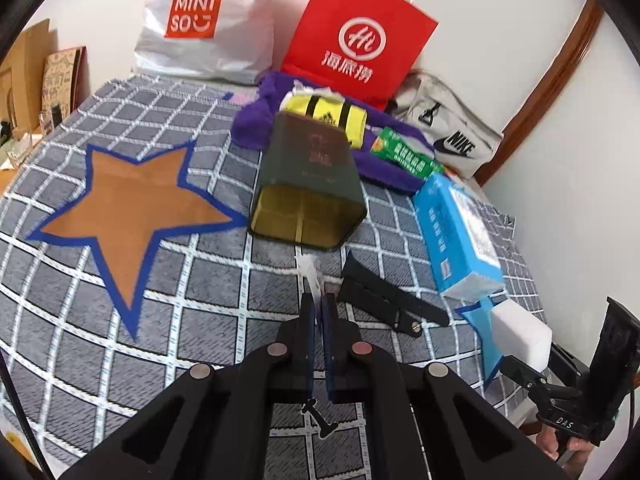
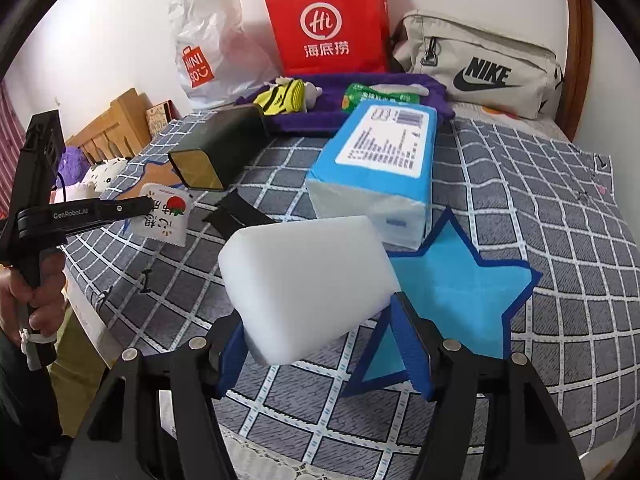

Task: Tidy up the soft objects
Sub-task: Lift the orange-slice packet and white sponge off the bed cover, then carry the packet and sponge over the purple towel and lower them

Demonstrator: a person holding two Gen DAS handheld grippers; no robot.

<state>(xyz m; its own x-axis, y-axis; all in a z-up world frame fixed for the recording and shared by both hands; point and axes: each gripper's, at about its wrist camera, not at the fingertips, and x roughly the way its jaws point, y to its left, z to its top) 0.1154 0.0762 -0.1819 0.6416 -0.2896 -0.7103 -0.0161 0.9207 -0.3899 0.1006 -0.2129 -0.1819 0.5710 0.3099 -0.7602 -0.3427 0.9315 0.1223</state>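
Observation:
My left gripper [image 1: 319,300] is shut on a small white snack packet [image 1: 312,276], held edge-on above the checked cloth; the right wrist view shows the left gripper [image 2: 146,204] and the packet's strawberry print [image 2: 166,216]. My right gripper [image 2: 320,320] is shut on a white sponge block [image 2: 304,284], held above a blue star [image 2: 460,284]. The block also shows in the left wrist view [image 1: 520,336]. An orange star [image 1: 128,208] lies at left. A blue tissue pack [image 2: 380,160] lies behind the blue star.
A dark green tin [image 1: 308,184] lies on its side, open end toward me. A black strap [image 1: 384,296] lies near it. A purple towel [image 2: 320,116] holds a yellow item [image 2: 284,96] and a green packet [image 2: 376,96]. Red bag [image 2: 328,20], Miniso bag [image 2: 208,48], Nike pouch [image 2: 480,64] stand behind.

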